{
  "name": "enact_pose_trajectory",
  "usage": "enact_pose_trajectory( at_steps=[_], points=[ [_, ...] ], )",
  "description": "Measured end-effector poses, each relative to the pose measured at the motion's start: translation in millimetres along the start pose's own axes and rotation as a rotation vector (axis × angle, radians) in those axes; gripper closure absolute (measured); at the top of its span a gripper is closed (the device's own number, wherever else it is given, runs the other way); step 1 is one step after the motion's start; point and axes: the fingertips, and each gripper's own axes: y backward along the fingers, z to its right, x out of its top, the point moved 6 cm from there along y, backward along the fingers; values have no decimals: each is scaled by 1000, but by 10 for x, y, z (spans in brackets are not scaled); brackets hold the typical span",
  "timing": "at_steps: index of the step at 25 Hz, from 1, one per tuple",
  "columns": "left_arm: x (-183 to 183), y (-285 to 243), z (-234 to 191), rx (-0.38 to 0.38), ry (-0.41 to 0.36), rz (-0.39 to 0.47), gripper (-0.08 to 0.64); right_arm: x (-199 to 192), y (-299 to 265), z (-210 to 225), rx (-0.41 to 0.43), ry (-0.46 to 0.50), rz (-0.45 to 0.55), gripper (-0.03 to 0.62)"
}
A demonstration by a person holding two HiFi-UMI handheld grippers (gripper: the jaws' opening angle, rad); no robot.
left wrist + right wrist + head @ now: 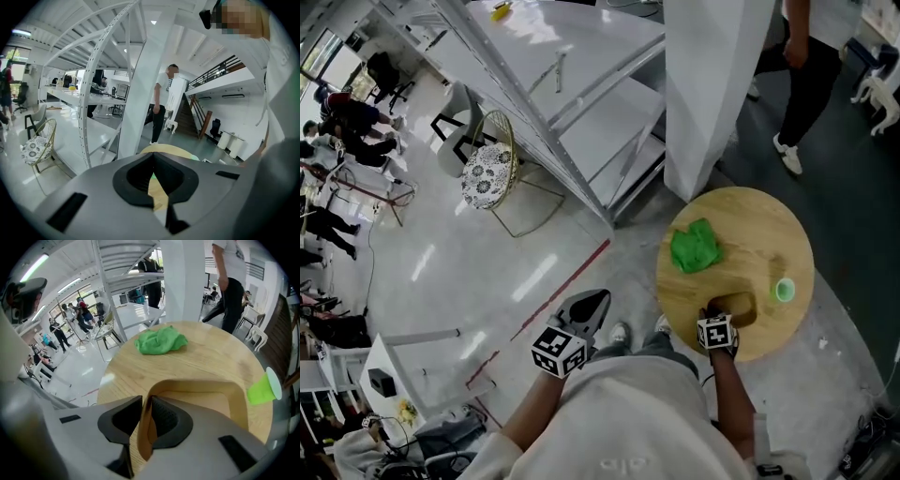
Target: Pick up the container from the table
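The container [737, 306] [201, 383], a shallow tan tray with rounded corners, sits on the round wooden surface [750, 220] [206, 357] close to the edge nearest the person. What shows of its inside is bare tan floor with nothing lying in it; the near part is covered by the right claw [718, 315] [146, 405].

That claw points steeply down and is narrow, clamped on the container's left wall. One dark pad is outside the wall and the other inside, and the thin rim stands up between them. In the right gripper view the container's base appears to rest on the wood.

Near the container, toward the right rim of the surface, stands a small green cup [784, 290] [262, 389]. Its mouth looks pale, and whether anything is in it cannot be told. A crumpled green cloth [695, 247] [160, 340] lies farther in, on the left part of the surface, well apart from both the cup and the container.

The left claw [591, 305] [152, 163] hangs off the surface over the pale floor, just left of the person's shoes. Its tips are together, with only a sliver of gap lower down, and it holds nothing.

Beyond the surface another person [806, 75] [229, 282] stands on the dark floor. A wire chair with a patterned cushion [487, 173] [35, 147] stands off to the left.
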Motion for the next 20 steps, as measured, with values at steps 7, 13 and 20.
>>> enact_pose_trajectory(
  at_steps=[7, 13, 20],
  points=[
    [-17, 60, -75, 22, 14, 23, 543, 115, 21, 27, -23, 6, 12, 537],
    [-14, 161, -145, 34, 23, 54, 545, 377, 274, -34, -60, 17, 82, 551],
    [9, 200, -303, 44, 35, 98, 545, 855, 560, -175, -63, 36, 193, 551]
  ],
)
